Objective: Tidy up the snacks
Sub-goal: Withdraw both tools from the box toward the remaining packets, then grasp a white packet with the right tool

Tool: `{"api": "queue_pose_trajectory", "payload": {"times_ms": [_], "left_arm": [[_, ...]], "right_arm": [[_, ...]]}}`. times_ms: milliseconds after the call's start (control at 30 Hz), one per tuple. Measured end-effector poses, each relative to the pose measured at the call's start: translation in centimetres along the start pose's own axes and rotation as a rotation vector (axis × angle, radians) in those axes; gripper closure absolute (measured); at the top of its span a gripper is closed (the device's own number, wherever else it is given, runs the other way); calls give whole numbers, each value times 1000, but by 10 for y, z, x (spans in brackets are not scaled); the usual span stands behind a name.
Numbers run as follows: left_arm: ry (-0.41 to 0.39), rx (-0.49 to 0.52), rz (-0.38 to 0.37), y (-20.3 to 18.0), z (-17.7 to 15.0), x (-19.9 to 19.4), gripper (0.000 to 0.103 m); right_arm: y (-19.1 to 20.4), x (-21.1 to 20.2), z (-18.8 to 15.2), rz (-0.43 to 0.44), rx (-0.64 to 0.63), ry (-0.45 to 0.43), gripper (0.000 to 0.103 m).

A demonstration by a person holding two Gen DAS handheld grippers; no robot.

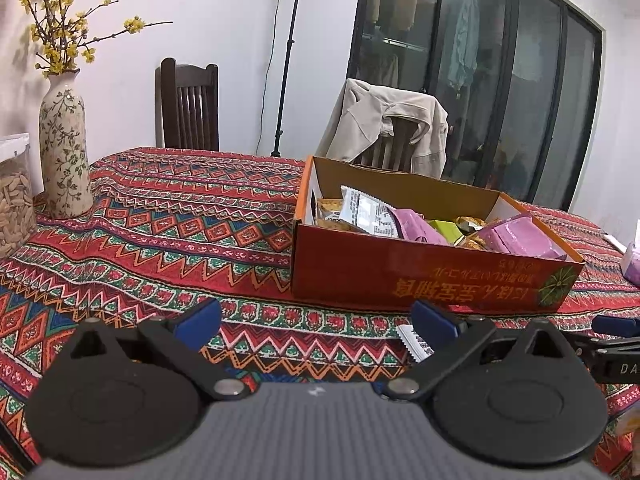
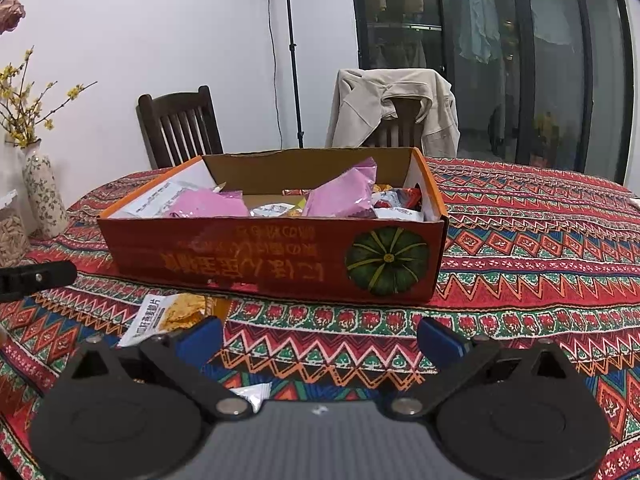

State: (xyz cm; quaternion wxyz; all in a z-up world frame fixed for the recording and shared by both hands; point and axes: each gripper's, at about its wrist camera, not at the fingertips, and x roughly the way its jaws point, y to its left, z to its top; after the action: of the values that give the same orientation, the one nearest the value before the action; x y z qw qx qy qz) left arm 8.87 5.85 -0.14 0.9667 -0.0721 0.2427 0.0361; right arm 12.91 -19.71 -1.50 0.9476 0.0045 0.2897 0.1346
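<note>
Clearly both tools are idle: the left gripper (image 1: 316, 322) and right gripper (image 2: 320, 340) hang spread wide, pinching nothing, near the table's (image 2: 540, 240) front edge. Beyond them the orange cardboard box (image 2: 272, 264) already holds many snack packets (image 2: 340, 196). A yellow-and-white chip packet (image 2: 168, 314) and a small white packet (image 2: 252, 394) lie outside it, so the sorting seems mostly done.

Large yellow Chinese or Japanese characters are printed upside down along the near side of the red cardboard box (image 2: 272, 258), beside a pumpkin picture; they cannot be read with certainty. Small black print is carried by a white snack packet (image 2: 154, 316) near the box's front-left corner, illegibly. The letters "DA" are seen on a black part (image 1: 624, 368) at the right edge of the left view.
</note>
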Motion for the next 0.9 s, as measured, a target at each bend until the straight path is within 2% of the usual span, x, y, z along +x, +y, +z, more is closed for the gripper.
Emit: {"api": "queue_pose_trajectory", "payload": {"times_ms": [533, 900], "left_arm": [[15, -6, 7, 1, 0, -1, 0], [29, 36, 4, -2, -16, -29, 0]], "right_arm": [[6, -7, -2, 5, -20, 6, 0], [17, -24, -19, 40, -28, 67, 0]]}}
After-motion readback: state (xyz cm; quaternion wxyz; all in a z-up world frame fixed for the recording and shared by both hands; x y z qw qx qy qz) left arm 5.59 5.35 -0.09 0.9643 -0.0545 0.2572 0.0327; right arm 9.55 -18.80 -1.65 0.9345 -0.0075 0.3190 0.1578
